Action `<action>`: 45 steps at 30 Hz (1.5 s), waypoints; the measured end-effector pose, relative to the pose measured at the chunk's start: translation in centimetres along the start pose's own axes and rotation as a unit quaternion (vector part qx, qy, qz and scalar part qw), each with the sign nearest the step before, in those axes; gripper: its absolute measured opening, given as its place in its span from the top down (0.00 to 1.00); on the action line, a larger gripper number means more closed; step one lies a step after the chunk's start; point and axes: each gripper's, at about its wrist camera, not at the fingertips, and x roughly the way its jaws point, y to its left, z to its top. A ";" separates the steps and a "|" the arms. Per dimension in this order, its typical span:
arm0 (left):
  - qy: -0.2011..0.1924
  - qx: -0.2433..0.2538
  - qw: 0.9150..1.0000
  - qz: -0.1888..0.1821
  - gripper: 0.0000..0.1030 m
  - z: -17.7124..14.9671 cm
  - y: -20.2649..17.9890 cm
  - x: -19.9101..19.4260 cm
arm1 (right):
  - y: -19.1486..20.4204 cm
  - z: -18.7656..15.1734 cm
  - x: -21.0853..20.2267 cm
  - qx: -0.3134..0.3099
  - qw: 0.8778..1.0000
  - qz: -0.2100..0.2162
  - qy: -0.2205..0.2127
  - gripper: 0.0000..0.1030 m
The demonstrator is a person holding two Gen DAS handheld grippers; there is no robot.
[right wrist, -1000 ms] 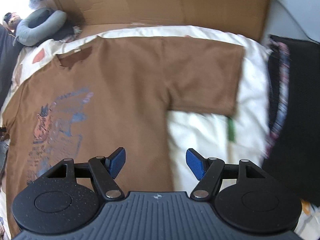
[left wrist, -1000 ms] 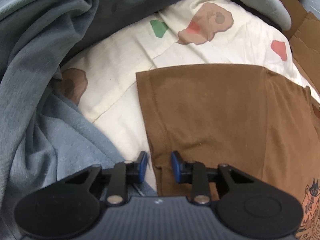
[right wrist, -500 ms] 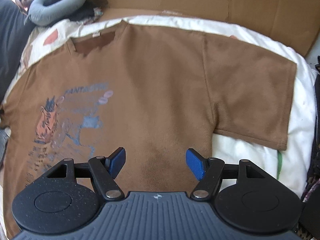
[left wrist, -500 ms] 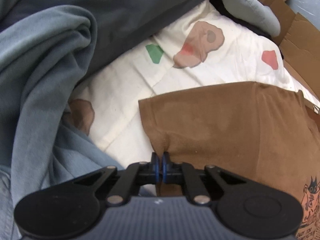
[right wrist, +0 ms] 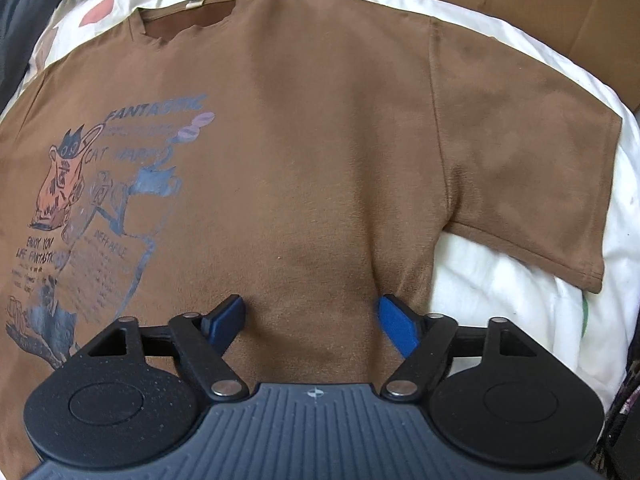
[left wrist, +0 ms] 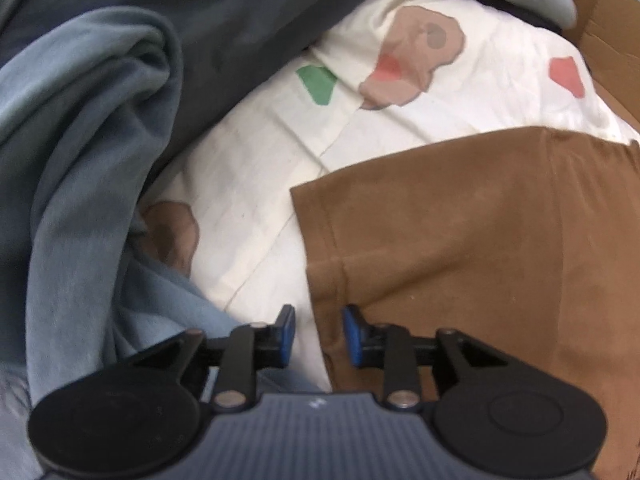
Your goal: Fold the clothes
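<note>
A brown T-shirt (right wrist: pixel 320 152) lies spread flat, print up, on the patterned bed sheet (left wrist: pixel 460 92). The left gripper (left wrist: pixel 319 334), fingers spread, seems to straddle the sleeve hem (left wrist: pixel 320 240); the right gripper (right wrist: pixel 312 316), fingers wide apart, hovers over the body near the armpit. Folding a side inward would need firm pinches.

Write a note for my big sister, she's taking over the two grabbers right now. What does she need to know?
Left gripper: open, holding nothing, its fingers either side of the hem of the brown T-shirt sleeve.
Right gripper: open wide, empty, low over the shirt's body beside the other sleeve.
The shirt lies spread flat, print up, on the white patterned sheet. A blue-grey garment is heaped to the left.
Done: shirt laid out. Left: every fold; no fold shows yet.
</note>
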 end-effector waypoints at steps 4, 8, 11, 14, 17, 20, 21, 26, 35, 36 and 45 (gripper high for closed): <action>-0.011 -0.021 1.000 -0.009 0.71 1.1 1.5 -0.7 | 0.3 -0.4 0.0 -0.007 1.000 -0.002 -0.007 0.18; -0.030 -0.033 0.999 -0.012 0.58 2.0 2.1 -0.8 | 0.3 -0.7 -0.1 -0.006 1.000 0.000 -0.014 0.18; -0.040 -0.040 0.998 -0.016 0.60 2.8 2.2 -0.4 | 0.3 -0.9 -0.2 -0.008 1.000 0.001 -0.017 0.18; -0.050 -0.047 0.997 -0.020 0.60 3.7 2.2 -0.1 | 0.2 -0.9 -0.2 -0.009 1.000 0.004 -0.018 0.18; -0.060 -0.054 0.996 -0.024 0.60 4.6 2.2 0.3 | 0.1 -0.9 -0.2 -0.010 1.000 0.004 -0.021 0.17; -0.050 -0.043 0.998 -0.017 0.60 4.7 1.7 1.5 | -0.3 -0.7 -0.1 -0.012 1.000 0.006 -0.021 0.17; -0.047 -0.041 0.998 -0.014 0.60 4.7 1.5 1.9 | -0.3 -0.6 -0.1 -0.014 1.000 0.006 -0.020 0.18; -0.046 -0.032 0.998 -0.008 0.67 4.3 0.6 3.6 | -0.7 -0.5 -0.1 -0.024 1.000 0.009 -0.015 0.19; -0.057 0.006 0.998 -0.004 0.94 4.2 0.0 3.6 | -0.4 -0.4 0.3 -0.034 0.999 0.006 -0.018 0.19; -0.061 0.016 0.998 0.001 0.95 4.3 -0.2 3.5 | -0.5 -0.4 0.3 -0.033 0.999 0.006 -0.019 0.19; -0.069 0.016 0.997 0.043 0.92 5.4 0.0 3.5 | -0.5 -0.2 0.2 -0.031 0.999 0.005 -0.014 0.19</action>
